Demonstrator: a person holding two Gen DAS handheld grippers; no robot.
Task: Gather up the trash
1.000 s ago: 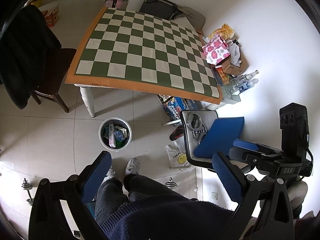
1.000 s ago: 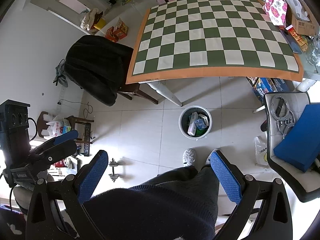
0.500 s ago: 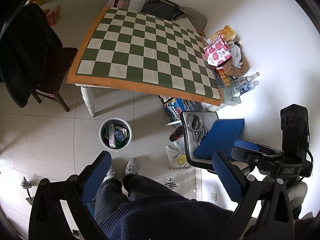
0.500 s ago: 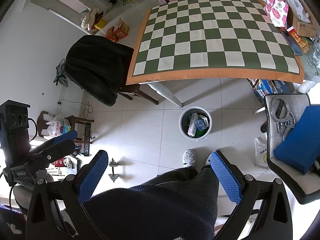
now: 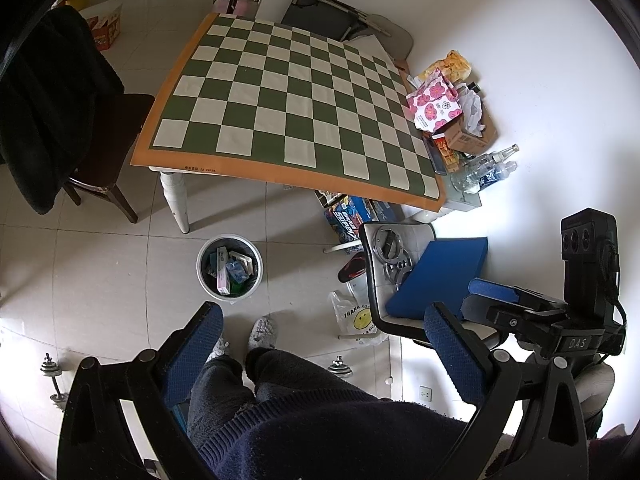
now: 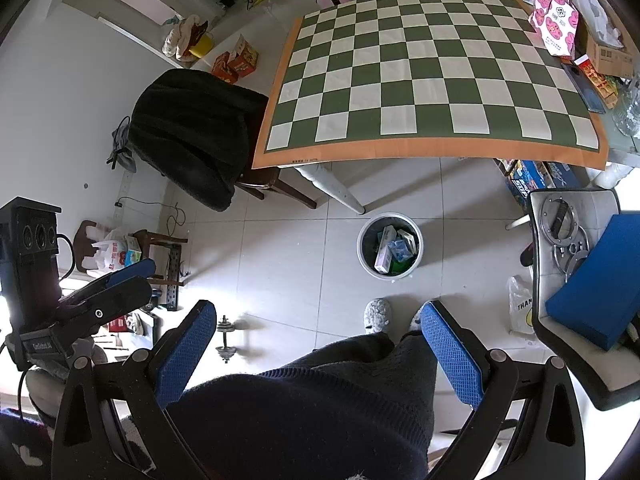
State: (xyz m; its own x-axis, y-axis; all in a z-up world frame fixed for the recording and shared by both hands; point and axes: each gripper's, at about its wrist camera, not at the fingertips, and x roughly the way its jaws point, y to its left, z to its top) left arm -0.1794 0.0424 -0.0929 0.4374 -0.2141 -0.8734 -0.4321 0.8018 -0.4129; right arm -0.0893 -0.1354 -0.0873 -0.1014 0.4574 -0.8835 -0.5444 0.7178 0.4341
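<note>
Holding both tongs — left tongs and right tongs — released and empty, you see light cartons already in the bin on the floor; grip its stiff rim.

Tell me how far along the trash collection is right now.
Done: the bin on the floor already holds several boxes and wrappers, and the checkered tabletop looks bare. In hand: nothing; the left tool and right tool are both open and empty, held high. Left: possibly the clutter at the table's far edge, though whether that is trash is unclear.
</note>
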